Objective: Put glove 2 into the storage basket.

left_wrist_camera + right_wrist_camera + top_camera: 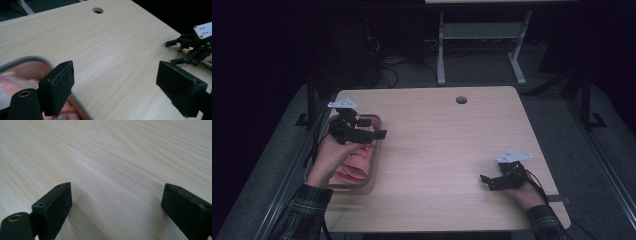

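Note:
A grey tray [375,150] at the table's left edge holds a pinkish-red cloth [357,165]. My left gripper [379,130] hovers over the tray's far right part, open, with nothing between its jaws. In the left gripper view the tray's rim [27,60] and the cloth [15,85] sit behind the left jaw, and my left gripper [115,87] stands wide open over the wood. My right gripper [484,181] rests low at the table's right front, open and empty. In the right gripper view my right gripper [116,207] has bare tabletop between its jaws.
The light wooden table [437,145] has a round cable hole [461,100] near its far edge, also seen as the hole [97,10] in the left gripper view. Another table's metal legs [441,50] stand beyond on the dark floor. The other gripper [192,48] appears at right.

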`<action>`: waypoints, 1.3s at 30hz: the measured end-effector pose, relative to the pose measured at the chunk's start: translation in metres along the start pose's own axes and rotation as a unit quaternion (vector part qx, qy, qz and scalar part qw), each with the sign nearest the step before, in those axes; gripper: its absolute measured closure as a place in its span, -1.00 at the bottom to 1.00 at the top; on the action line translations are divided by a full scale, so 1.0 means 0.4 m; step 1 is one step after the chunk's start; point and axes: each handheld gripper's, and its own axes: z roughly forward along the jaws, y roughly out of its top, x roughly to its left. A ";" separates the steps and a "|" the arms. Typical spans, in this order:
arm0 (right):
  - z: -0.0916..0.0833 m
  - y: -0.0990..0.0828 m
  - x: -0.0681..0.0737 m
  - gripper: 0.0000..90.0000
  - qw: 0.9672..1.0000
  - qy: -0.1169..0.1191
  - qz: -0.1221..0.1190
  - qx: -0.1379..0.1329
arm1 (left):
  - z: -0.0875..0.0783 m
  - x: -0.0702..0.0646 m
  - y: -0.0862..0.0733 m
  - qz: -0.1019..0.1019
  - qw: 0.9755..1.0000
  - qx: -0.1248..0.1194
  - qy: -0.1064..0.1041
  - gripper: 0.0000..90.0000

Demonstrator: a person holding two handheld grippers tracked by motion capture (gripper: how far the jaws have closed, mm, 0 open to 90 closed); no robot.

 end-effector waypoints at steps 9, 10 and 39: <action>0.000 0.000 0.000 -0.79 1.000 0.000 0.000 0.000 | 0.062 -0.059 -0.011 0.031 0.999 -0.005 -0.015 -0.68; 0.000 0.000 0.000 -0.79 1.000 0.000 0.000 0.000 | 0.068 -0.065 -0.013 0.034 0.999 -0.005 -0.016 -0.68; -0.001 -0.001 0.001 -0.79 1.000 0.000 0.001 0.001 | 0.254 -0.218 -0.132 0.119 0.993 0.028 -0.009 -0.70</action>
